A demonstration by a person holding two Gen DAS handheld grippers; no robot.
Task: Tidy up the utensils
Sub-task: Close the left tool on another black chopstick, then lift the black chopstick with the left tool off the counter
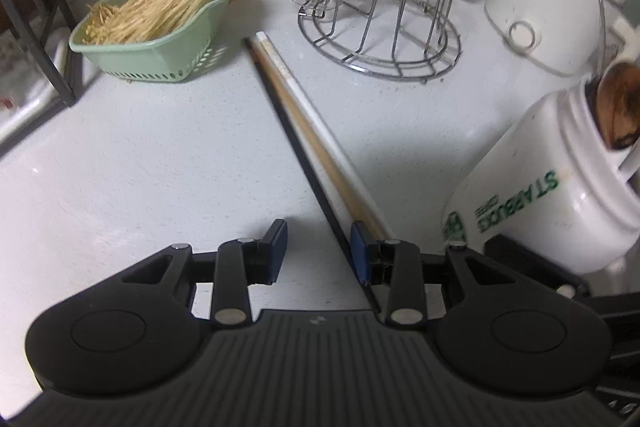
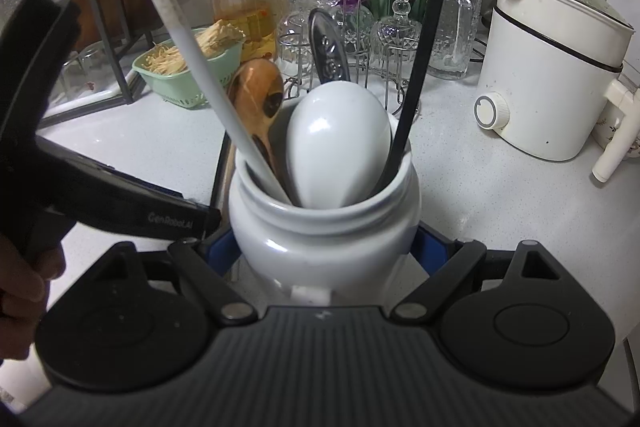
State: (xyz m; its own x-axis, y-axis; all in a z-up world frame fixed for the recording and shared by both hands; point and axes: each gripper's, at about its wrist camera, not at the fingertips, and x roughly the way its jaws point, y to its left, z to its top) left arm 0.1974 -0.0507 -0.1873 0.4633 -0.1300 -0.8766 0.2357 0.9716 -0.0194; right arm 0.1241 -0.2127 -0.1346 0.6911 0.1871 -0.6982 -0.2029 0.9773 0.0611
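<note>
Pale speckled tabletop [image 1: 140, 167], crowded w/ a green basket [image 1: 152, 55], glass rack [image 1: 380, 39] & white cooker [image 2: 548, 83]. Left tool [image 1: 319, 251] part open, chopsticks [image 1: 304, 115] lying against one pad, not pinched. Right tool [image 2: 324, 251] clamps the white jar [image 2: 324, 227] of utensils, marked "STARBUCKS"; "GenRobot.AI" on the other tool's body.

Big bare patch of counter [image 1: 132, 167] ahead of my left gripper [image 1: 319, 251], from 9 to 12 o'clock; easy way through. Chopsticks [image 1: 304, 123] lie at 12 to 1, leaning on right finger. Green basket [image 1: 152, 39] blocks 11. Wire glass rack [image 1: 380, 39] blocks 1. White jar [image 1: 540, 203] crowds 3. My right gripper [image 2: 326, 247] hugs that jar; spoons and sticks fill its mouth. Cooker [image 2: 552, 79] blocks 2; bare counter between.
</note>
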